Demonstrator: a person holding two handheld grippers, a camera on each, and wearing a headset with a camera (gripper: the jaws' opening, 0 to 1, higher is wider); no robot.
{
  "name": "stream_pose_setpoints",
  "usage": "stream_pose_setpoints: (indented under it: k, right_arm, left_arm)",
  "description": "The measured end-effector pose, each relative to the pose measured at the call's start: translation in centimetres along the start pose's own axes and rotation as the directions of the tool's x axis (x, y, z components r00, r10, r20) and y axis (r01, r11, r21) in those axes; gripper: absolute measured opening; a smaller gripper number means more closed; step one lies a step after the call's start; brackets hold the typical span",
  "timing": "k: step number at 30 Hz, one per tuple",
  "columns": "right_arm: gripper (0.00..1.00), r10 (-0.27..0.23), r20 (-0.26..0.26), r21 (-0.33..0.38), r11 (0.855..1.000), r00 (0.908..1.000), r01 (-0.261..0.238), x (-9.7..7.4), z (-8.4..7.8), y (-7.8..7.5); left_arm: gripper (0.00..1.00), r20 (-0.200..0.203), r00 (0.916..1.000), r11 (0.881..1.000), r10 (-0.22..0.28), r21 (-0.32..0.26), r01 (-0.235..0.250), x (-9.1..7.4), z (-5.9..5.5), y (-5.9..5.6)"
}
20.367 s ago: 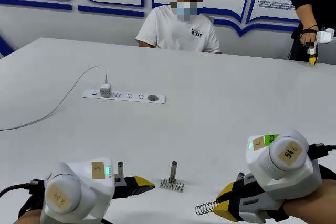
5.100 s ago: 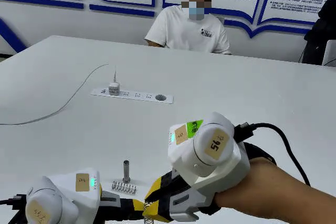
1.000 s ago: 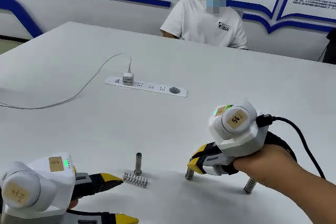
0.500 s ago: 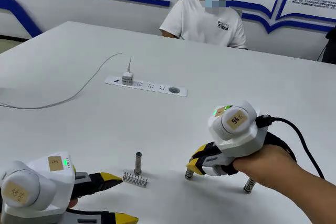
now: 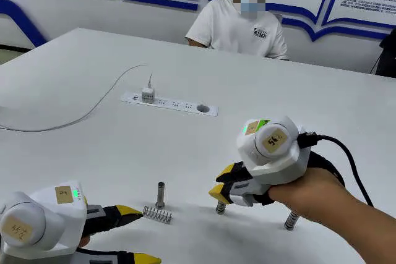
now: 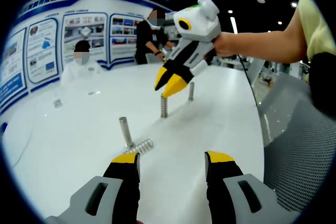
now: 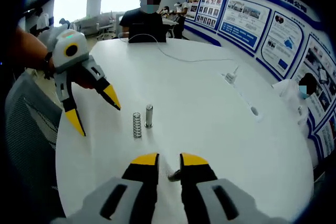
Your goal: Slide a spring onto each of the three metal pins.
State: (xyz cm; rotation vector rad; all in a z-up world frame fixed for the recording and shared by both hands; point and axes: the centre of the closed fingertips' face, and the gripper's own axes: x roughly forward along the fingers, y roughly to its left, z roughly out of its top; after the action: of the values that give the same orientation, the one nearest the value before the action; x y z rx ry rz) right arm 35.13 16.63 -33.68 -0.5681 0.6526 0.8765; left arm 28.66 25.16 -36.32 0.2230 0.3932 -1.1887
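A loose spring, a short silvery coil, lies on its side on the white table, just beside the foot of a bare pin. In the head view its long axis runs left to right, with one end toward the left gripper and the other just past the pin's base. The bare pin, a plain grey metal post, stands upright.

To its right two more pins stand upright, each with a spring coiled round its shaft. These are the second pin and, farther right, the third pin.

The right gripper hangs tips-down just above the second pin. Its yellow-tipped jaws are parted by a narrow gap and grip nothing, and the right gripper view shows the pin's top between them.

The left gripper sits low at the near edge of the table, jaws spread wide and empty, with one tip just beside the loose spring's left end.

Farther back on the table a power strip lies with a charger plugged in. A person in a white shirt sits at the far side.
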Motion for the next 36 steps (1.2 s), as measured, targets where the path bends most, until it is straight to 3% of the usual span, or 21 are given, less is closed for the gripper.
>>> stream_pose_setpoints:
  k: [11,22,36]
  right_arm:
    - [0.17,0.084,0.0,0.007,0.996,0.9964,-0.084,2.4,0.2,2.9]
    - [0.2,0.159,0.003,0.033,0.987,0.9872,-0.159,5.2,0.7,5.4]
    - [0.2,0.168,0.002,0.066,0.984,0.9857,-0.168,7.3,0.7,5.8]
  left_arm:
    - [0.51,-0.008,1.0,1.0,0.005,-0.004,-0.005,-0.3,-0.2,0.0]
    - [0.51,-0.01,0.9999,1.0,0.003,-0.007,-0.003,-0.2,-0.2,0.0]
    - [0.5,-0.018,0.9998,1.0,0.01,-0.011,-0.01,-0.5,-0.6,0.4]
